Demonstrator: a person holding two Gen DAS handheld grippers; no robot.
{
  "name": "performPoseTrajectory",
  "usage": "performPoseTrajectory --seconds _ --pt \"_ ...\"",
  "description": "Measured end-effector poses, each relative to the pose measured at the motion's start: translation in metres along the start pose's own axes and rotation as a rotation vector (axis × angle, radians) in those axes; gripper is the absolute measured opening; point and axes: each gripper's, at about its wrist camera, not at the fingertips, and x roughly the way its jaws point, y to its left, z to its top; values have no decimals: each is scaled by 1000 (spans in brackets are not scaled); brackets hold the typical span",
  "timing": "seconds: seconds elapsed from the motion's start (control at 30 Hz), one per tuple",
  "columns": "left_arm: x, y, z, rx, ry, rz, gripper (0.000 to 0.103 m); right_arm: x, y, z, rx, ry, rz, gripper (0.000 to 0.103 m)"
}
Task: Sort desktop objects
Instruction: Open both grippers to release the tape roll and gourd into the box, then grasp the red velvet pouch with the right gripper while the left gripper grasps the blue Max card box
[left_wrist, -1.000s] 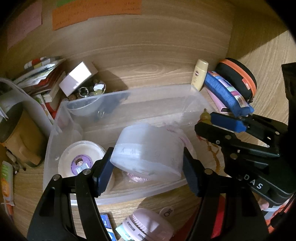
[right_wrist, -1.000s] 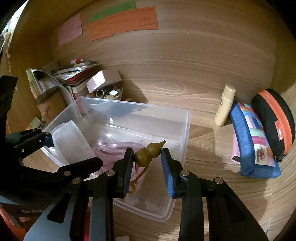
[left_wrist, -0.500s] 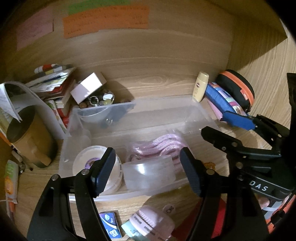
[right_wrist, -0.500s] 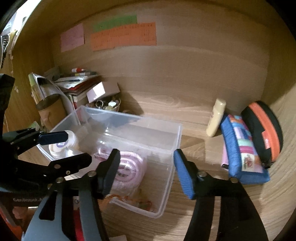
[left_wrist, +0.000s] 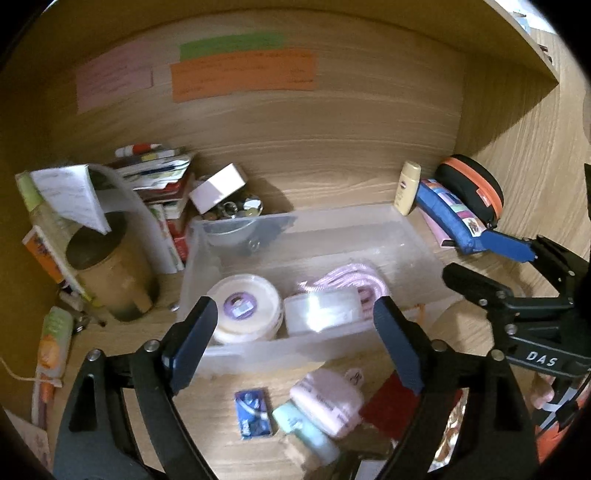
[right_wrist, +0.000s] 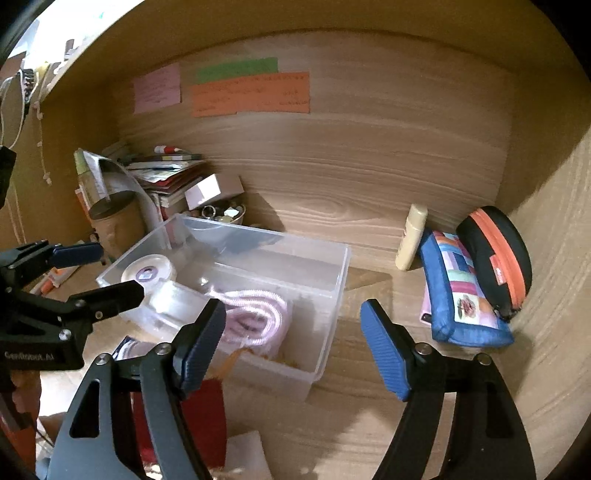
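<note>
A clear plastic bin (left_wrist: 388, 225) (right_wrist: 332, 273) stands on the wooden desk. In it lie a white round tub with a purple label (left_wrist: 245, 310) (right_wrist: 147, 271), a translucent tape roll (left_wrist: 321, 312) (right_wrist: 173, 299), a coiled pink rope (left_wrist: 351, 278) (right_wrist: 255, 314) and a brown gourd charm with orange cord (right_wrist: 284, 360) at the near right corner. My left gripper (left_wrist: 295, 341) is open and empty, above the bin's near wall. My right gripper (right_wrist: 291, 350) is open and empty, over the bin's right end.
Near the bin's front lie a pink bottle (left_wrist: 327, 402), a blue packet (left_wrist: 255, 411) and a red item (left_wrist: 388, 406). A brown cup (left_wrist: 110, 273), books and a bowl of trinkets (left_wrist: 232, 212) stand left. A cream bottle (right_wrist: 410, 238), blue pouch (right_wrist: 458, 291) and black-orange case (right_wrist: 495, 258) stand right.
My left gripper let go of the tape roll into the bin; my right gripper let go of the gourd charm into the bin. Both opened and drew back and up.
</note>
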Motion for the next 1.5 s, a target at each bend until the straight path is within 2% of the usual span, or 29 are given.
performPoseTrajectory --seconds 0.07,0.47,0.93,1.13,1.2,1.27,1.5 --pt "-5 3 -5 -2 3 5 87 -6 2 -3 4 -6 5 82" --pt "-27 29 -44 -23 52 55 89 -27 29 -30 -23 19 65 82" --pt "-10 62 -92 -87 174 105 89 7 58 -65 -32 198 158 83" --pt "3 69 -104 -117 219 100 89 20 67 -71 -45 226 158 83" --pt "5 68 -105 -114 225 96 89 23 70 -72 -62 232 157 81" --pt "7 65 -104 -107 226 93 89 23 71 -73 -71 231 156 70" --pt "21 55 -97 -80 240 84 89 12 59 -72 -62 197 166 49"
